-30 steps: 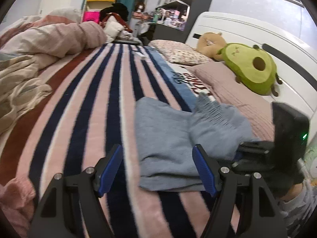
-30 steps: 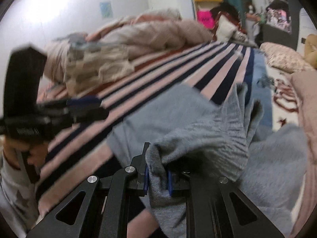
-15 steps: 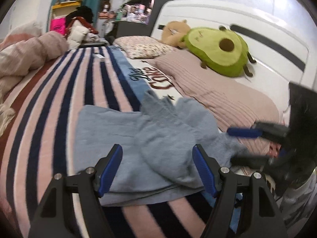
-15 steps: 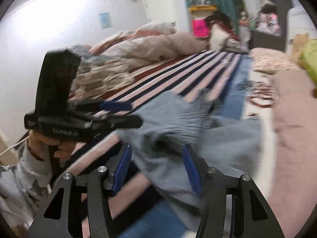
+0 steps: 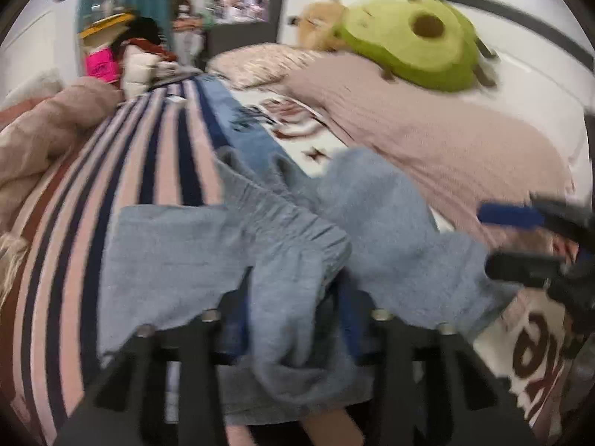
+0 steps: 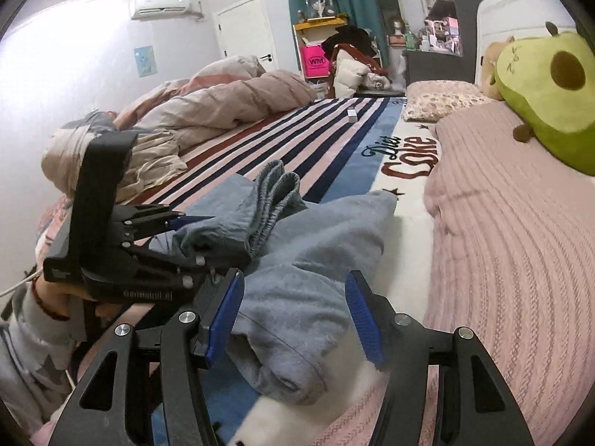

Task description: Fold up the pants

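Evenly lit indoors, with bright glare on the far left wall [image 6: 55, 74]. Left wrist view smeared by motion blur; right wrist view sharp. Fisheye bending and dark corners throughout.

"Diet Coke" on the blanket [image 6: 405, 156], "WM" on the pink bag [image 6: 316, 61]

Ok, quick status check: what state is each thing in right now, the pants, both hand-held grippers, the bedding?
Pants: grey, rumpled, only partly folded on the striped blanket.
Left hand-held gripper: jaws have just been closing, now pinching a fold of the pants.
Right hand-held gripper: open, pants beneath it, nothing gripped.
Striped blanket: spread flat.
Duvet: bunched up at the far side.
Avocado plush: lying on the pink cover.
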Tool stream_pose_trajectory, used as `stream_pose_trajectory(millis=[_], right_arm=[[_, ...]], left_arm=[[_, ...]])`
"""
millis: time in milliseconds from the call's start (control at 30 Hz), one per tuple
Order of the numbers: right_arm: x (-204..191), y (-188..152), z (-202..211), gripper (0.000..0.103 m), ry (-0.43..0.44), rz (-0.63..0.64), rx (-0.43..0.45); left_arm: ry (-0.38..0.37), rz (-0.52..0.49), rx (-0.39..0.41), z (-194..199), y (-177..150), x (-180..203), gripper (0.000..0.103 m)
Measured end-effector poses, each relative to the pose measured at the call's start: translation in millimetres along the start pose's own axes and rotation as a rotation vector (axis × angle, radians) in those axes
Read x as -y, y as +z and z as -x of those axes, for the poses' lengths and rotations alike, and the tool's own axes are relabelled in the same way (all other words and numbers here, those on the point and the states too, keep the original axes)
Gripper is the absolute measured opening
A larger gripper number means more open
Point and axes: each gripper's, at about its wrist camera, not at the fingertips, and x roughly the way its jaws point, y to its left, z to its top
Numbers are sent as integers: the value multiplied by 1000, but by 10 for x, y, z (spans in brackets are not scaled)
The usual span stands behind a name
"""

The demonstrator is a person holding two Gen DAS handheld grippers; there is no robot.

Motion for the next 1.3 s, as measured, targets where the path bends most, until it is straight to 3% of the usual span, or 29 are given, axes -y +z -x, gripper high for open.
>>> stream_pose_trajectory(millis=[67, 200, 300, 367, 433, 500, 667, 833, 967, 1000, 1033, 1067, 1133, 1200, 1300], right_arm=[[23, -9, 0, 52, -3, -7, 0], [32, -5, -11, 52, 6, -22, 0], [41, -2, -81, 52, 7, -37, -15], [55, -24, -164, 52, 0, -51, -41], [74, -55, -239, 52, 0, -65, -65], [100, -72, -299, 52, 7, -86, -81], [141, -6, -335, 52, 2, -115, -73], [119, 83, -404, 52, 3, -103, -64], [142, 116, -508, 56, 7, -116, -77], [153, 120, -535, 56, 12, -122, -80], [164, 119, -570, 56, 16, -127, -89], [168, 110, -593, 57, 15, -127, -96], [176, 77, -634, 57, 7, -124, -113], [199, 27, -665, 57, 5, -127, -134], [261, -40, -660, 57, 12, -158, -151]], left_arm=[[26, 77, 44, 111, 14, -194, 24], [57, 221, 74, 290, -91, -623, 25], [94, 300, 49, 345, -340, -914, 38], [98, 338, 49, 405, -486, -1053, 52], [69, 361, 62, 477, -564, -1143, 56], [69, 362, 76, 554, -568, -1198, 56], [-32, 347, 119, 579, -306, -1289, 57], [-84, 287, 72, 243, 61, -1163, 62], [43, 203, -17, -149, 220, -1001, 61], [65, 191, -45, -260, 241, -992, 60], [84, 179, -56, -316, 244, -990, 47], [111, 165, -64, -360, 243, -997, 26], [120, 178, -54, -361, 212, -1077, 13], [88, 237, -14, -269, 193, -1193, 11], [144, 318, 63, -68, 140, -1390, 10]])
